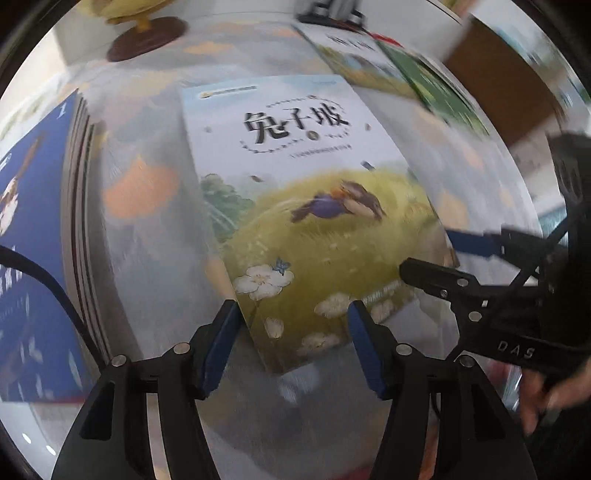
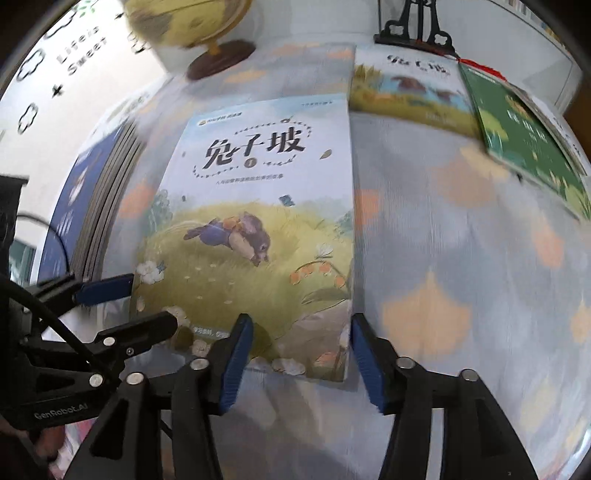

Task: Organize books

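Note:
A book with a running rabbit on a yellow-green meadow cover (image 1: 295, 206) (image 2: 258, 221) lies flat on the patterned tablecloth. My left gripper (image 1: 293, 321) hovers over its near left corner, which shows between the blue pads, and the jaws stand open. My right gripper (image 2: 301, 332) is open over the near right corner of the same book. Each gripper also shows in the other's view: the right gripper (image 1: 439, 254) at the book's right edge, the left gripper (image 2: 136, 306) at its left edge. Neither pair of pads presses on the cover.
A stack of books topped by a blue cover (image 1: 33, 240) (image 2: 74, 192) lies to the left. Further back right lie another rabbit book (image 2: 410, 92) and a green book (image 2: 528, 147). A globe (image 2: 192, 22) and a black stand (image 2: 417, 29) are at the back.

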`<move>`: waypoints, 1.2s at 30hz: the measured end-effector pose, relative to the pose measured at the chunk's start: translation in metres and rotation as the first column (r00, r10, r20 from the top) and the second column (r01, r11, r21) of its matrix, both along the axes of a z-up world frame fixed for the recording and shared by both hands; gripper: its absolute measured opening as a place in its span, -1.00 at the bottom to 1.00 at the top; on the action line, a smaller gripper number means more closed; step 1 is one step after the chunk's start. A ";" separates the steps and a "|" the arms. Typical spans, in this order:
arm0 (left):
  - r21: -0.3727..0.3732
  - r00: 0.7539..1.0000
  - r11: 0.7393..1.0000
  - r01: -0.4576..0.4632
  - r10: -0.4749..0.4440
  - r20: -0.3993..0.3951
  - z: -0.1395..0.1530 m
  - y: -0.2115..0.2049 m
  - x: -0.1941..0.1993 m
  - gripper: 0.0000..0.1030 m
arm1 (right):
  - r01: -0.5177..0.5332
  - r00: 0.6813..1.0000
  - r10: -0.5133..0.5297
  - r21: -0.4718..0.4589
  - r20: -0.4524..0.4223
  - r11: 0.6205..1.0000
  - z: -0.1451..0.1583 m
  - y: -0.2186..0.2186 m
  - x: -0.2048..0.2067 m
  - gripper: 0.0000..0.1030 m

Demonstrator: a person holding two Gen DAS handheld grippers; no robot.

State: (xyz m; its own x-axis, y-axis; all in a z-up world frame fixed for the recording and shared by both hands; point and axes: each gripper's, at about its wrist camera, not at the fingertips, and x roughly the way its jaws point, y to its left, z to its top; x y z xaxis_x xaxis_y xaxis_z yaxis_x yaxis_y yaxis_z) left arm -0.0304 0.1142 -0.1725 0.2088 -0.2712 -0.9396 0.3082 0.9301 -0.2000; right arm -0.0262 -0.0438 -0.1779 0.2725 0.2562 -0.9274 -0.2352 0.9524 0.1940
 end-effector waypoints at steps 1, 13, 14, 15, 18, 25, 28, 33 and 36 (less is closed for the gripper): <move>0.003 1.000 1.000 -0.001 0.000 0.003 0.000 0.000 -0.005 0.11 | -0.023 1.000 0.023 -0.010 0.003 1.000 0.000 0.000 -0.009 0.11; 0.011 0.979 0.983 -0.185 0.183 0.090 -0.004 0.011 -0.001 0.10 | 0.086 0.991 -0.087 0.020 0.101 0.996 0.005 -0.025 0.016 -0.01; -0.001 0.978 0.983 -0.184 0.183 0.102 -0.004 0.010 -0.002 0.10 | 0.057 0.993 -0.059 0.030 0.100 0.998 0.005 -0.022 0.016 -0.01; -0.011 0.976 0.983 -0.186 0.186 0.116 -0.004 0.010 -0.002 0.10 | 0.035 0.994 -0.039 0.037 0.097 0.999 0.004 -0.019 0.016 0.00; 0.014 0.973 0.984 -0.177 0.173 0.150 -0.003 0.005 -0.004 0.11 | -0.020 0.995 0.017 0.036 0.095 0.999 0.006 -0.008 0.009 0.01; -0.105 0.965 0.968 -0.228 0.239 0.111 0.002 0.018 -0.002 0.10 | -0.014 0.995 0.006 0.082 0.099 0.997 0.004 -0.014 0.002 0.04; -0.360 0.953 0.901 -0.241 0.290 0.089 0.034 0.037 -0.008 0.10 | -0.003 0.994 -0.009 0.113 0.107 0.994 0.002 -0.014 0.004 0.20; -0.435 0.962 0.885 -0.165 0.241 0.126 0.058 0.022 -0.009 -0.08 | 0.045 0.996 -0.062 0.235 0.066 0.971 0.001 -0.020 0.010 0.36; -0.323 0.960 0.920 -0.223 0.265 0.090 0.020 0.018 -0.001 -0.31 | 0.037 0.996 -0.055 0.234 0.070 0.972 0.002 -0.018 0.010 0.36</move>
